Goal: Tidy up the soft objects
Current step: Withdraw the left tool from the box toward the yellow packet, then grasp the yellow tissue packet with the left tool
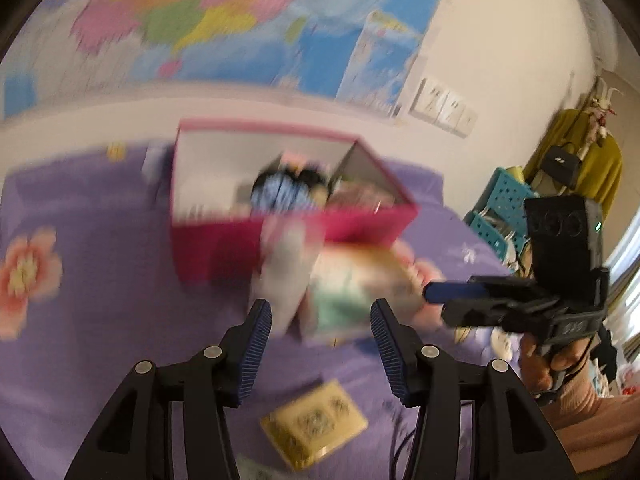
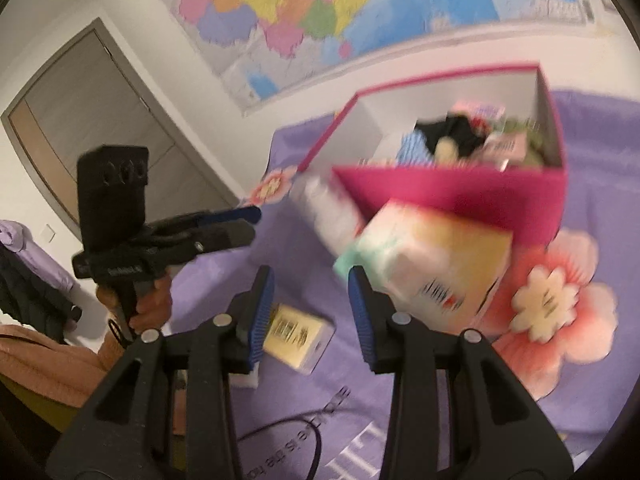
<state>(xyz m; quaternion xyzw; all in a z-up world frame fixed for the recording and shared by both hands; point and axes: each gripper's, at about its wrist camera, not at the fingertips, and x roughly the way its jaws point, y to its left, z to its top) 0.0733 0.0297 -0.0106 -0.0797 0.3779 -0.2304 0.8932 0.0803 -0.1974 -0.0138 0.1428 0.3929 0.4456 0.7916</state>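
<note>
Both tongs, left gripper (image 1: 320,334) and right gripper (image 2: 310,300), spread empty; tissue pack (image 2: 432,264) just ahead looks light, squashy, slippery, so pinch across its short sides.

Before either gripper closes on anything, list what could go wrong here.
1. The tissue pack leans on the pink box beside a white roll; grabbing one may topple the other.
2. Both views are blurred, so the left gripper and right gripper, both open and empty, could misjudge their aim.
3. The two grippers point at the same spot and may bump.
4. A black cable lies on the purple sheet and could snag.
</note>
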